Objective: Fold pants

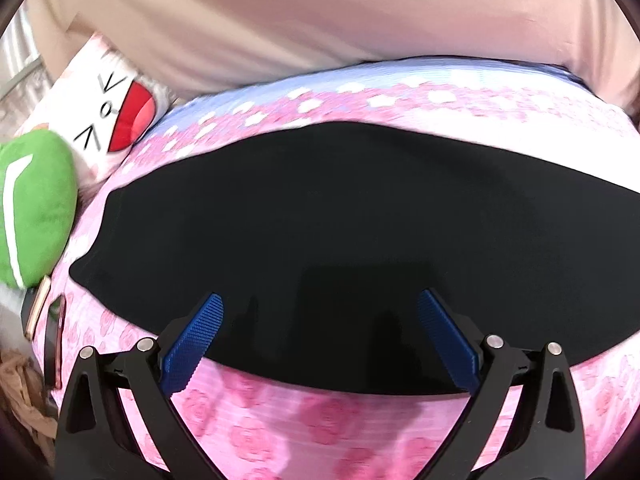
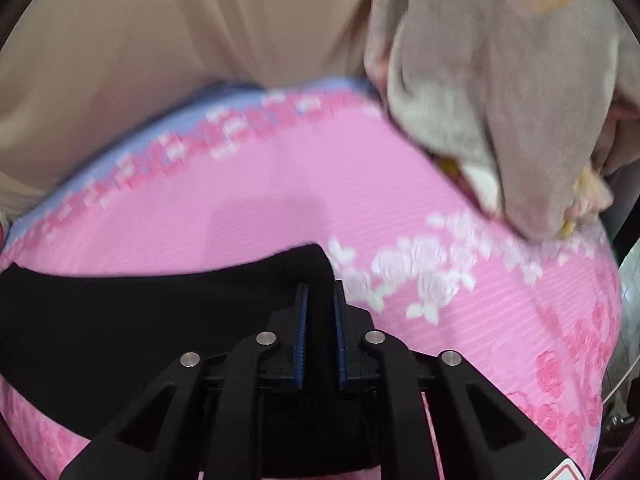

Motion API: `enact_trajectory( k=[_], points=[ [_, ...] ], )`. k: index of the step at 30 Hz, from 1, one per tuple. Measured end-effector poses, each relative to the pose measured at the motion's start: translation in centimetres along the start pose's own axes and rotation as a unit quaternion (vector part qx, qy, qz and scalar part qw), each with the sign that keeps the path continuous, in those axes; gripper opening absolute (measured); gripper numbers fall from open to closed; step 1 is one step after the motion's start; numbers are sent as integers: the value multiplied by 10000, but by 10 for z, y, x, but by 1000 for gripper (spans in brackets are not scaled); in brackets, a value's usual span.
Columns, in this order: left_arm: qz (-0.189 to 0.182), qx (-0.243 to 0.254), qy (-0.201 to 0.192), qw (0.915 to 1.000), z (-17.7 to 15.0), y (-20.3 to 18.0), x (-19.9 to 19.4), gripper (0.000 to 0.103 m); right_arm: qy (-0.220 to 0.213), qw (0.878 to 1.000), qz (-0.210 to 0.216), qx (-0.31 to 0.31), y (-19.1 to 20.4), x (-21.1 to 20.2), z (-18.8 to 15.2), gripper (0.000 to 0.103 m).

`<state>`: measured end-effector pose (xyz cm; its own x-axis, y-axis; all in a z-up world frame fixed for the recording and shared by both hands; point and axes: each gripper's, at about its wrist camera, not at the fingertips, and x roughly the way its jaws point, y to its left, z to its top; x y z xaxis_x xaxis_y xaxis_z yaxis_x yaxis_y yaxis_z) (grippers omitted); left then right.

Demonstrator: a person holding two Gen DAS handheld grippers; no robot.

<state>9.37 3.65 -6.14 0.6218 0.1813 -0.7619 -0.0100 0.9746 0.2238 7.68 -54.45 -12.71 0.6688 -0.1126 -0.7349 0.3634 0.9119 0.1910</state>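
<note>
The black pants (image 1: 320,232) lie flat on a pink rose-print bed cover (image 1: 280,420), spread across the left wrist view. My left gripper (image 1: 320,320) is open, its blue pads (image 1: 196,340) spread wide just above the near edge of the pants, holding nothing. In the right wrist view the pants (image 2: 140,320) fill the lower left. My right gripper (image 2: 320,304) is shut on the right end corner of the pants, the black cloth pinched between its blue pads (image 2: 302,320).
A person in a beige top (image 1: 300,12) stands at the far side of the bed. A green plush (image 1: 32,208) and a white face pillow (image 1: 116,112) sit at the left, phones (image 1: 48,328) near them. A grey blanket (image 2: 500,100) lies at the right.
</note>
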Motion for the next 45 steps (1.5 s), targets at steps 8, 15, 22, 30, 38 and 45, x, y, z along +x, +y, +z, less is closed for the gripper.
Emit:
enact_trajectory(
  k=[8,15,22,30,38,45],
  points=[
    [283,-899,1,9955,8,88,14,96,-823,9962,233,171,48,-77,-11,25],
    [534,-1609,577,9838,-20,167,59,98,0,9996,-181,208,68,-33,-35,26],
    [687,-2087,136,9755,-16,231,44,97,-219,9997,-91,86,102,-53,-38,43],
    [988,-2220,318,9695,-18,260,64,96,-125,9990,-289,311,105,-51,-46,53],
    [71,-1432,-228,9894,-3,155,9,97,-233,9898,-748,1191,14,-63,-60,65],
    [-357,-368,-208,9985,-7,31,1,97,-80,9886,87,1502,-19,-48,-63,65]
  ],
)
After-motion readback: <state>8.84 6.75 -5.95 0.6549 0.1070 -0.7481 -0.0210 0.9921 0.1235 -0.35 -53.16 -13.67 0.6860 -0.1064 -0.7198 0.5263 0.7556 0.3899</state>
